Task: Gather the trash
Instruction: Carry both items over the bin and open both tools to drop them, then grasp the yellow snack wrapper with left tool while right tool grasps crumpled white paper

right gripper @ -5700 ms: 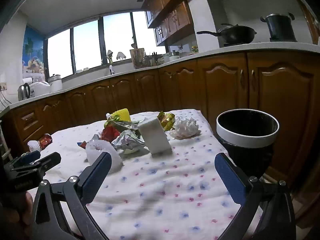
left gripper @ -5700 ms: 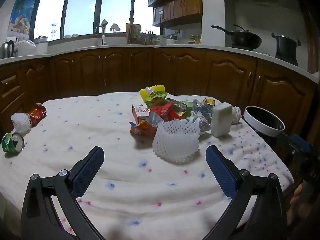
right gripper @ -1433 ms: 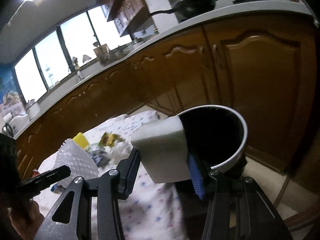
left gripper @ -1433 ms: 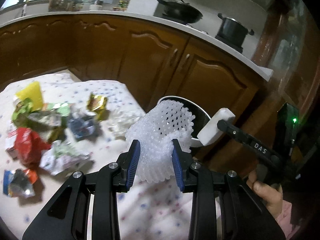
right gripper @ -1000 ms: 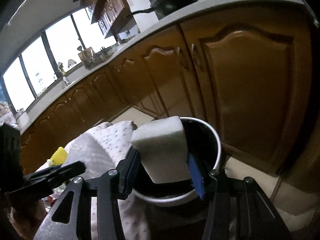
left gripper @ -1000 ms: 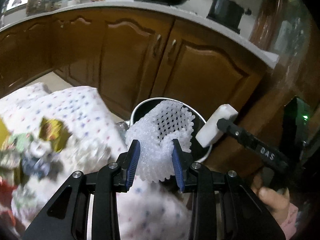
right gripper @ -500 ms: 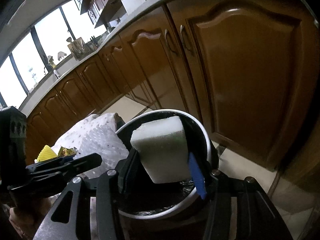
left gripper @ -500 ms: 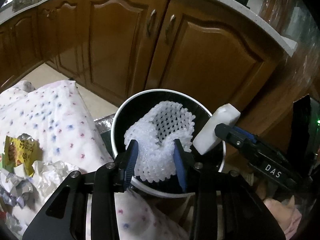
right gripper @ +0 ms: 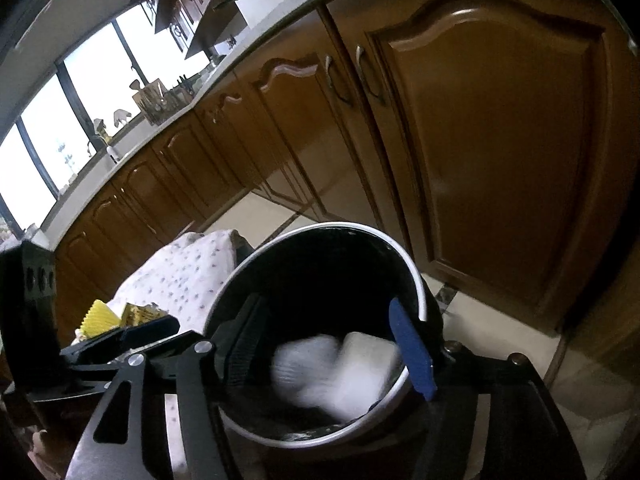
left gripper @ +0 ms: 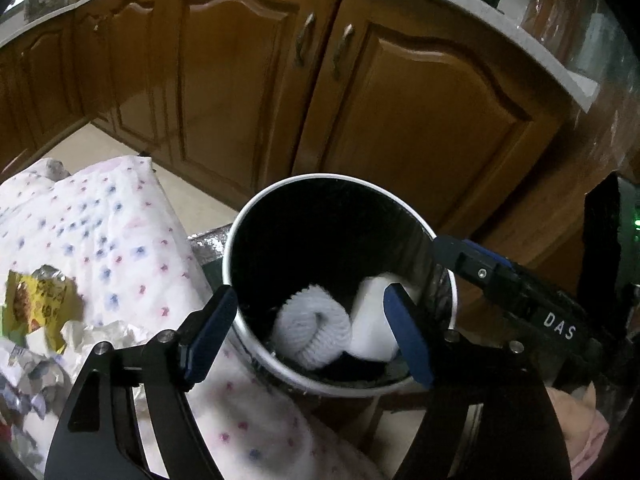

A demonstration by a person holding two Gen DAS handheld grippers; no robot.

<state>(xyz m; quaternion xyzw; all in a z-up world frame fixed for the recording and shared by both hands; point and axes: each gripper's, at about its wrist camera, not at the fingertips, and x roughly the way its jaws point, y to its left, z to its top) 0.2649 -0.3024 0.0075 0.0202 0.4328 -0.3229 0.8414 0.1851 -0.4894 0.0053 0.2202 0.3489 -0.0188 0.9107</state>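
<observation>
A black bin with a white rim (left gripper: 256,208) (right gripper: 408,264) stands on the floor beside the table. Inside it lie the white foam net (left gripper: 312,332) (right gripper: 304,364) and the white foam block (left gripper: 372,320) (right gripper: 368,364), both blurred in the right wrist view. My left gripper (left gripper: 316,336) hangs over the bin's near rim, jaws opening, nothing pressed between the blue pads. My right gripper (right gripper: 336,352) is also above the bin, jaws opening, and holds nothing. It shows in the left wrist view as a black arm (left gripper: 500,280) over the bin's right rim.
The table with a dotted white cloth (left gripper: 100,232) (right gripper: 184,272) lies left of the bin, with crumpled wrappers (left gripper: 36,300) and a yellow piece (right gripper: 100,314) on it. Brown cabinet doors (left gripper: 400,112) (right gripper: 500,140) stand close behind the bin. A hand (left gripper: 580,432) shows at lower right.
Both grippers have opened above the bin. The foam net left my left gripper and the foam block left my right gripper; both now lie inside the bin.
</observation>
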